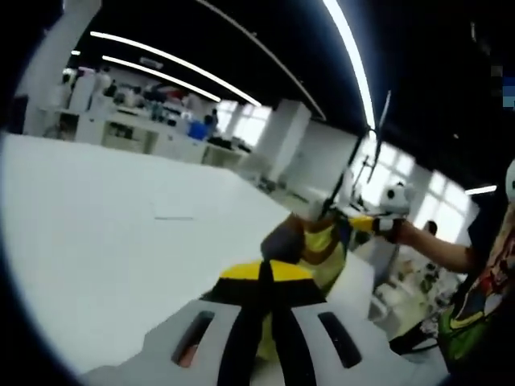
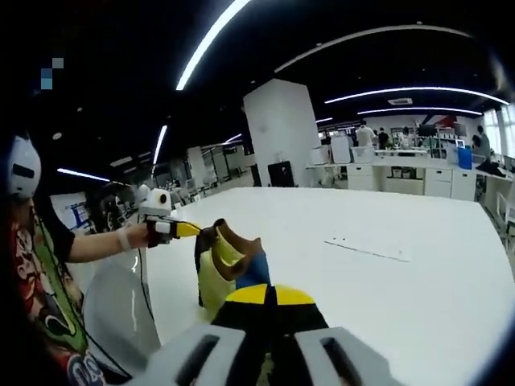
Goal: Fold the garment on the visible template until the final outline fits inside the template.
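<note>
white bench [image 1: 121, 241] spreads wide under both my hands, its top plain and bright, with a faint thin outline marked on it [image 2: 372, 248] that sits well apart from the cloth. next in size comes the garment [image 2: 229, 265], a bunched piece in yellow, brown and blue, lifted off the bench surface and hanging between my two grippers rather than lying flat; in the left gripper view the same garment [image 1: 318, 249] rises just past my yellow tips, grey-brown at one side and yellow in the middle. my left gripper [image 1: 265, 277] has its jaws pressed together with yellow cloth showing right at and below them, so it has hold of the garment. my right gripper [image 2: 269, 299] likewise has its jaws closed tight, the yellow tips meeting, with the cloth bunched directly in front of them and a strip of it showing under them, so it holds the garment too. from the right gripper view i see my other hand [image 2: 133, 236] stretched out at the bench edge gripping its tool, whose yellow tip reaches the top of the cloth. i cannot tell how the garment lies relative to the outline beyond being away from it.
</note>
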The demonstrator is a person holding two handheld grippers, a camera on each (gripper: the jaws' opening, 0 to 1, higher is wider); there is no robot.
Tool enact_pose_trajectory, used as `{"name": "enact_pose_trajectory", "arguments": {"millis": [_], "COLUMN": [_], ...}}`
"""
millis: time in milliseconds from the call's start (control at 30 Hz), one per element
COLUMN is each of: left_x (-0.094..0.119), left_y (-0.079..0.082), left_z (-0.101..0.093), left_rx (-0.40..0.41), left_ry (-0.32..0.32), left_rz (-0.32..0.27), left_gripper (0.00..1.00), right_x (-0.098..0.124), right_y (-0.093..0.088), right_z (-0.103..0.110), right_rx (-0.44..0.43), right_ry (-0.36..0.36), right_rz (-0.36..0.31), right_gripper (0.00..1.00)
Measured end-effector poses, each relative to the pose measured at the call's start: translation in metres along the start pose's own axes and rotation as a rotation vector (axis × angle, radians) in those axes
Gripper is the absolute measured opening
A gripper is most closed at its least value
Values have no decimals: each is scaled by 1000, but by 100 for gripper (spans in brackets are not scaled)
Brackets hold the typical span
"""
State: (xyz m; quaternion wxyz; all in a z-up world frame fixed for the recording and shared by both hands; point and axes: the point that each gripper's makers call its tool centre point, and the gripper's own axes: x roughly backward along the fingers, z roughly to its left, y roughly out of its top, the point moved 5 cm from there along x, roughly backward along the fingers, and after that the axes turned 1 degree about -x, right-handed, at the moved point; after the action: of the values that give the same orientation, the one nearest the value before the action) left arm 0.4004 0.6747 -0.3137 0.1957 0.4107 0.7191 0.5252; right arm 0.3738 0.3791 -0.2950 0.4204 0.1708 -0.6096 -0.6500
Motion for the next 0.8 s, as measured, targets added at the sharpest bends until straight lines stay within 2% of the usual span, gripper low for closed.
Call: {"name": "enact_pose_trajectory", "arguments": {"millis": [267, 567, 667, 800], "left_x": [-1, -14, -23, -40], "left_y": [34, 71, 83, 88], "left_z": [10, 19, 27, 49], "left_rx": [-34, -87, -98, -128], "left_ry": [37, 66, 91, 154], "left_rz": [-73, -128, -149, -156], "left_gripper": [0, 0, 0, 0], "right_x": [-14, -24, -32, -50], "right_y": [37, 66, 76, 83], "right_z": [-8, -29, -40, -62], "right_rx": [56, 82, 73, 75], "right_ry": [12, -10, -17, -34], "right_rz": [-53, -85, -104, -93], "right_gripper": [0, 0, 0, 0]}}
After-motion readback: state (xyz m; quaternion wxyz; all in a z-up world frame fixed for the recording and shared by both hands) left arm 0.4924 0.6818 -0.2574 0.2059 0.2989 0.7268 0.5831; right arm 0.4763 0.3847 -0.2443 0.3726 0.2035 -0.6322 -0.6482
